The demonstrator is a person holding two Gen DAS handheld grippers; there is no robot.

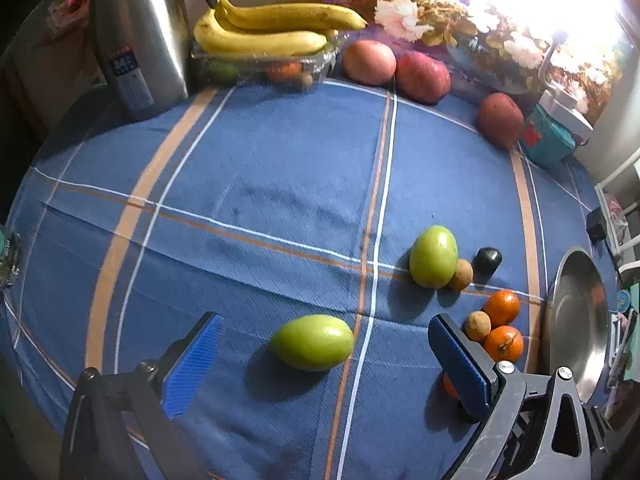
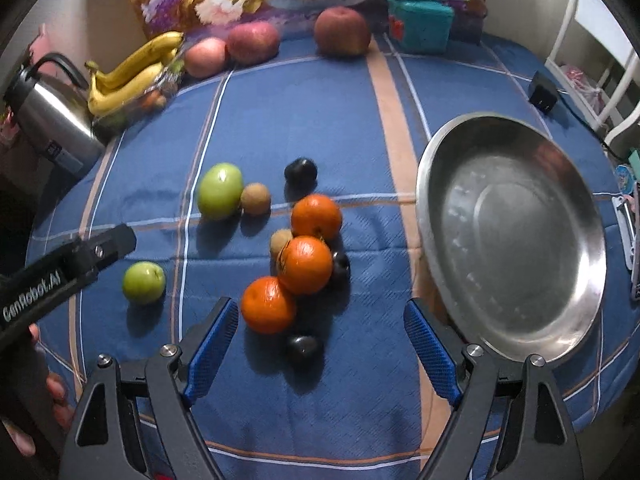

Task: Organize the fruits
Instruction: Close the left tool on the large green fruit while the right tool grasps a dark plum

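Blue checked cloth (image 1: 260,168): spread over the surface; all fruit is laid on it.
Left tool (image 1: 324,364): pointed steeply down; blue pads held wide apart; nothing is gripped.
Near green fruit (image 1: 313,342): seen between the left tool's fingers, just ahead of the pads, touched by neither.
Far green fruit (image 1: 434,256): found ahead and to the right of the left tool, touching a small brown fruit (image 1: 461,275).
Right tool (image 2: 320,354): pointed steeply down; pads spread wide; nothing is held.
Oranges: three are grouped ahead of the right tool; the nearest (image 2: 268,305) lies just beyond its left pad, the middle one (image 2: 306,265) touches it, the farthest (image 2: 317,217) sits behind.
Dark fruits: one (image 2: 303,348) lies between the right tool's fingers, clear of both pads; one (image 2: 341,268) is tucked beside the middle orange; one (image 2: 301,171) lies farther ahead.
Steel bowl (image 2: 432,184): placed to the right of the right tool, its near rim just beside the right finger; no fruit is seen in it.
Bananas (image 1: 276,26): stacked on a clear tray (image 1: 316,60) far ahead of the left tool, beside a steel kettle (image 1: 140,36).
Red apples: three are lined along the far edge (image 1: 370,62) (image 1: 422,76) (image 1: 500,119).
Hand (image 2: 44,400): seen at the left edge of the right view, wrapped round the left tool's handle.
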